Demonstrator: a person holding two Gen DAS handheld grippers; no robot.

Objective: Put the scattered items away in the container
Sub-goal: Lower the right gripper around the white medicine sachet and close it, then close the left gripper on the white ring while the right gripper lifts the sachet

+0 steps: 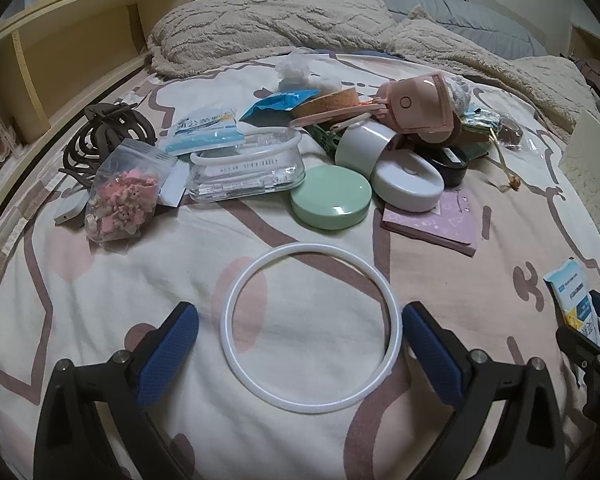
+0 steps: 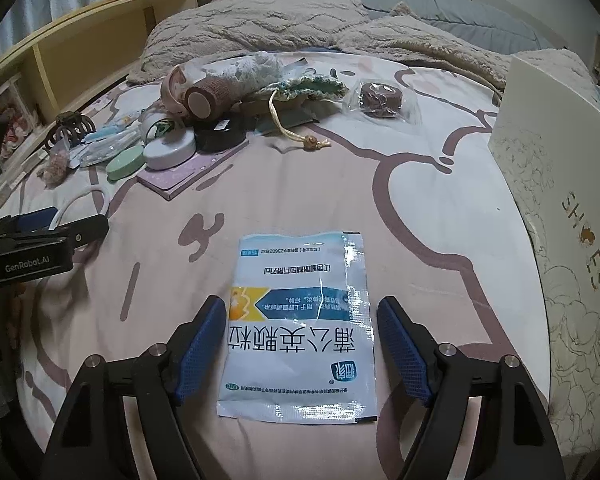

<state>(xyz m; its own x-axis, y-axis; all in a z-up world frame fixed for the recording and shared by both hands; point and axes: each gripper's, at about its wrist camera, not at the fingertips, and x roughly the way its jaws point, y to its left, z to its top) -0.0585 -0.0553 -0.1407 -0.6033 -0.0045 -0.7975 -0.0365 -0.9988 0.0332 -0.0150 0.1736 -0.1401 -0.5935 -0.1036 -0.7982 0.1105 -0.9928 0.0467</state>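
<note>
A white silicone ring [image 1: 392, 296] lies flat on the patterned bedsheet. My left gripper [image 1: 300, 344] is open, its blue pads on either side of the ring. A white and blue medicine sachet [image 2: 300, 320] lies flat on the sheet; it also shows in the left wrist view [image 1: 578, 300]. My right gripper [image 2: 302, 340] is open with its pads on either side of the sachet. A white shoe box [image 2: 560, 208] stands at the right edge. Scattered items fill the middle of the bed: a green round tin [image 1: 331, 197], a white case [image 1: 407, 179], a pink device [image 1: 416, 102].
A clear plastic box [image 1: 246, 168], a bag of pink trinkets [image 1: 120, 200], a brown hair claw [image 1: 108, 132] and a pink notebook [image 1: 440, 224] lie in the pile. A brown tape roll [image 2: 380, 98] lies apart. A fluffy blanket [image 1: 280, 20] lies behind, wooden shelves [image 1: 60, 48] at left.
</note>
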